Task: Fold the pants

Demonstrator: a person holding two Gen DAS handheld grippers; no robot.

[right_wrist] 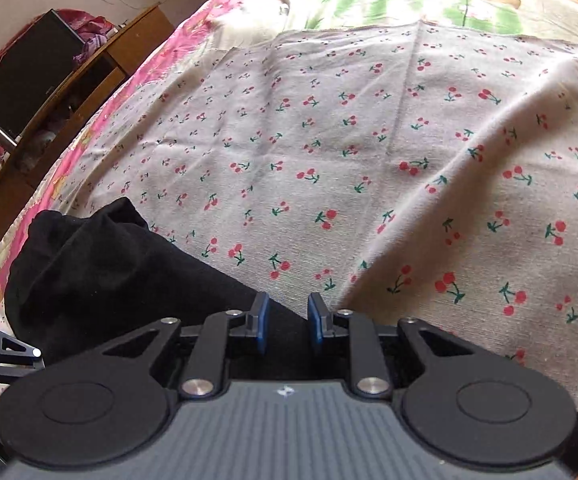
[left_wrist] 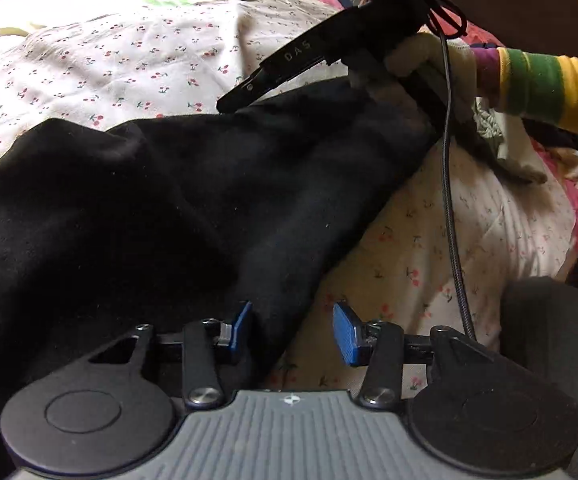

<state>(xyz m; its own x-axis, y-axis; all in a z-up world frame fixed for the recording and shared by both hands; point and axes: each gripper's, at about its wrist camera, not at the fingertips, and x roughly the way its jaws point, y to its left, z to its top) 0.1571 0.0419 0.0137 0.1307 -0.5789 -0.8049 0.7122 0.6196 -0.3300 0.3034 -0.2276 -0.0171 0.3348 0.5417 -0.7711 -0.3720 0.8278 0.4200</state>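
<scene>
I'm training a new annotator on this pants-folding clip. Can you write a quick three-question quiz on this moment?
1. True or false: the black pants lie on a cherry-print sheet.
2. In the left wrist view, which side of the left gripper does the pants fabric reach: A) the left pad, B) the right pad, C) neither?
3. What striped thing shows at the right edge of the left wrist view?

Key: 1 true. 2 A. 3 a sleeve, green and yellow.

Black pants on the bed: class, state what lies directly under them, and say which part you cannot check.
Under the black pants lies the cherry-print sheet, showing all around their edges. Beyond it a pink floral cover peeks out. What sits beneath the pants' middle is covered by the fabric.
</scene>
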